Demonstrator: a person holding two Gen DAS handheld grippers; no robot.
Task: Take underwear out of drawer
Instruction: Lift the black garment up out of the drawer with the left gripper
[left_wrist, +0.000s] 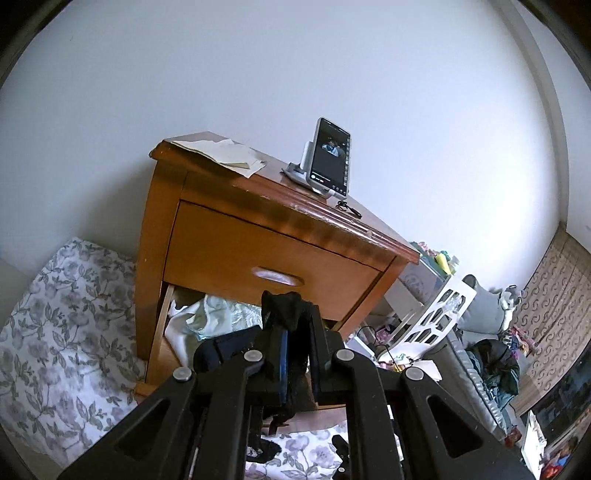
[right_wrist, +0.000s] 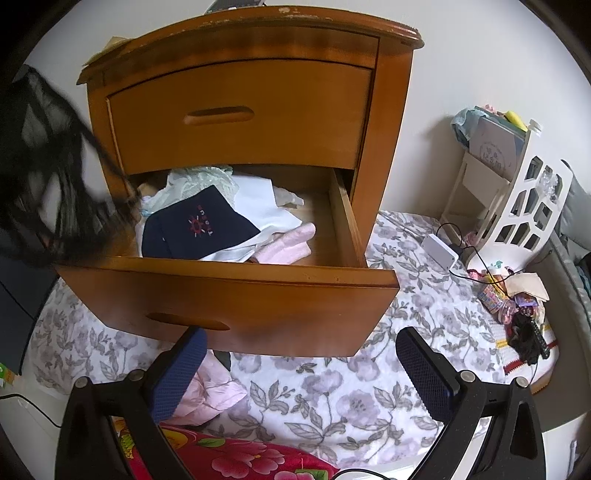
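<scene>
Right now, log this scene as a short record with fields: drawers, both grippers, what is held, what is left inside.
top drawer: closed
bottom drawer: pulled open
left gripper: shut on black underwear, raised in front of the nightstand
right gripper: open, empty, in front of the open drawer's face
left inside: navy garment on top, white cloth, pink cloth, pale green cloth
nightstand top: phone upright on a stand, papers

Both wrist views face the wooden nightstand (left_wrist: 236, 236) closely, sharing its open drawer (right_wrist: 258, 295).
</scene>
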